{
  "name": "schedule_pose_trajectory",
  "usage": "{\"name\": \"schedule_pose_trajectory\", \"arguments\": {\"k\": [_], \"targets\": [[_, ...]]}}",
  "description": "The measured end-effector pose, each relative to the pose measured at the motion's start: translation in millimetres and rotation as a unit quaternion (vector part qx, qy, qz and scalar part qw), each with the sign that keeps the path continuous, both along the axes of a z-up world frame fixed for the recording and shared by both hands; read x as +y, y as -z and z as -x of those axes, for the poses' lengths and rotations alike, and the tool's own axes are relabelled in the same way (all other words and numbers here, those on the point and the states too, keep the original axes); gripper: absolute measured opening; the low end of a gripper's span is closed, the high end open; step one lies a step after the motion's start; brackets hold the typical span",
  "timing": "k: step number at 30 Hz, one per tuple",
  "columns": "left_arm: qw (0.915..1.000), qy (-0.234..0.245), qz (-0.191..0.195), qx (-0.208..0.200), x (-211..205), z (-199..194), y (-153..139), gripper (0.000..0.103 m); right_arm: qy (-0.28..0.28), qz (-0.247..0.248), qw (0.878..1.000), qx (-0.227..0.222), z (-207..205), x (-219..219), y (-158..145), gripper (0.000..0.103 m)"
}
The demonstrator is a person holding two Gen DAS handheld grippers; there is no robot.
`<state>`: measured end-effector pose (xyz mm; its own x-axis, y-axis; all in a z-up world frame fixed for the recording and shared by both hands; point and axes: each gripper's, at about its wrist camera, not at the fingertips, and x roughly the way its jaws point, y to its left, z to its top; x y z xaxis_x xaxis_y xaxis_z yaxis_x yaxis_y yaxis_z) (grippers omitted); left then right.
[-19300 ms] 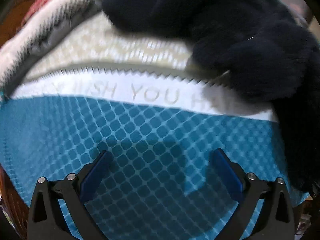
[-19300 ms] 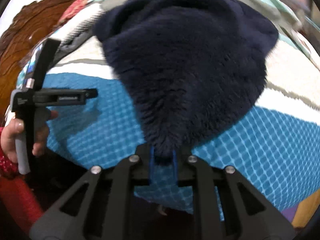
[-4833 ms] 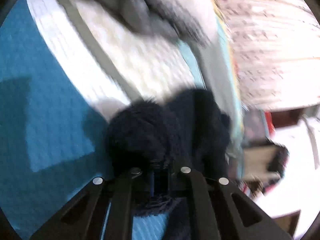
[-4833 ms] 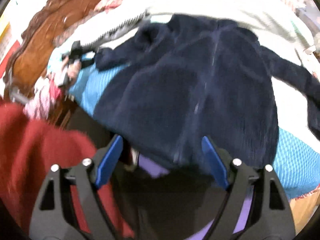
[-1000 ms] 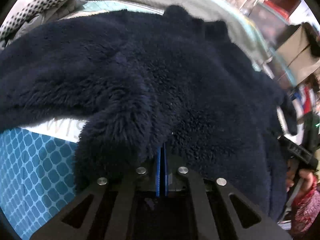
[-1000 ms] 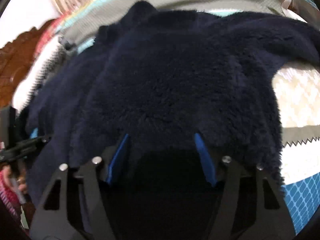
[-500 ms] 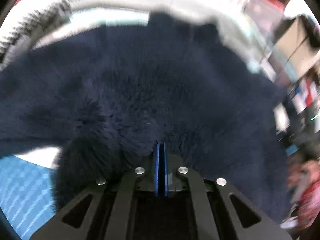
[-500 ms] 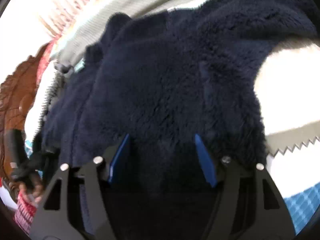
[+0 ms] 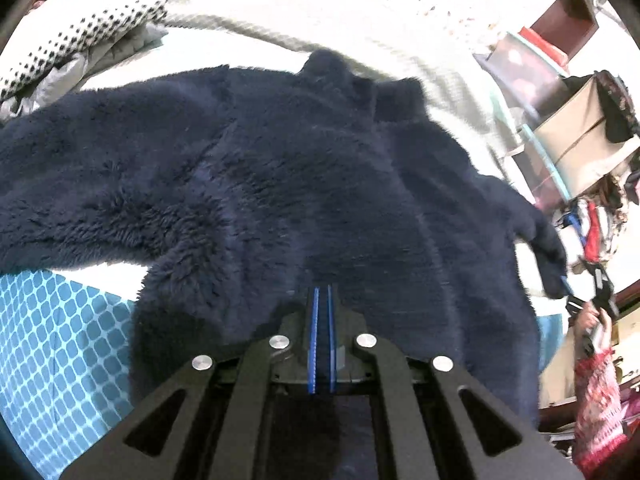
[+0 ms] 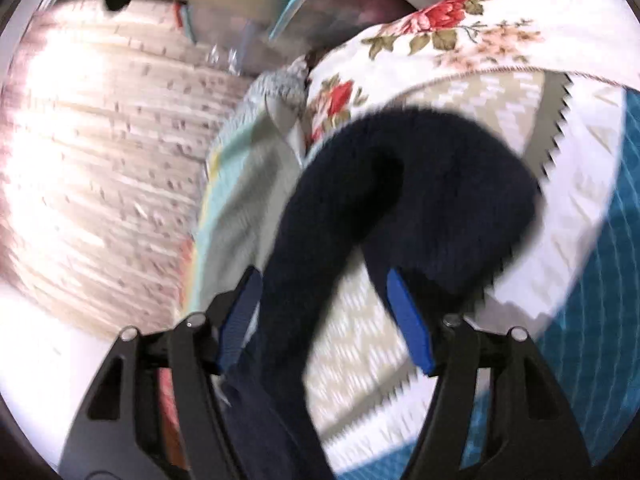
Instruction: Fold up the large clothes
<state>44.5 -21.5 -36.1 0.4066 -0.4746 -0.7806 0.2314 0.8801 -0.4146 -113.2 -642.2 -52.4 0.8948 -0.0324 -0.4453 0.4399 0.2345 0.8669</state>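
Bedspread (image 9: 60, 352): teal with a pale diamond print at far left of the left wrist view, with white and beige bands beyond.
Fleece jacket (image 9: 304, 184): dark navy and fluffy, spread over the bedspread, collar at the far end, one sleeve reaching left.
Left gripper (image 9: 321, 300): jaws pressed together, blue pads nearly touching, at the jacket's near hem; whether fleece is pinched between them cannot be told.
Right gripper (image 10: 324, 312): jaws apart, blue pads either side of a navy sleeve (image 10: 420, 192) that loops between them, not squeezed.
Floral fabric (image 10: 460, 32): white with red roses, beyond the sleeve.
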Motion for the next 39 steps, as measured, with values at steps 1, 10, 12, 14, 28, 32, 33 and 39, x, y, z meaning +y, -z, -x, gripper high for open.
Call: {"name": "schedule_pose_trajectory", "arguments": {"k": [1, 10, 12, 14, 28, 32, 33, 39], "targets": [[1.0, 0.003, 0.003, -0.007, -2, 1, -8, 0.009, 0.014, 0.008, 1.0, 0.022, -2, -11, -4, 0.063], [0.9993, 0.037, -0.004, -0.011, -33, 6, -22, 0.009, 0.085, 0.172, 0.974, 0.122, 38, -3, -28, 0.063], [0.998, 0.052, -0.037, 0.001, -52, 3, -13, 0.009, 0.069, 0.152, 0.977, 0.134, 32, 3, -3, 0.063], [0.9942, 0.065, -0.085, 0.009, -75, 2, -4, 0.009, 0.059, 0.124, 0.982, 0.13, 22, 8, 20, 0.063], [0.9928, 0.059, -0.1, 0.031, -72, -2, 29, 0.01, -0.091, 0.263, 0.958, -0.066, -35, 64, -221, 0.005], [0.9959, 0.017, -0.087, 0.013, -26, -3, 8, 0.011, -0.2, 0.311, 0.926, -0.082, -95, 140, -288, 0.005], [0.9966, 0.006, -0.082, 0.006, -13, -2, 2, 0.011, -0.24, 0.31, 0.916, -0.084, -119, 167, -297, 0.005], [0.9951, -0.084, -0.047, -0.022, 83, 12, -22, 0.011, -0.41, 0.313, 0.855, -0.059, -217, 327, -283, 0.005]]}}
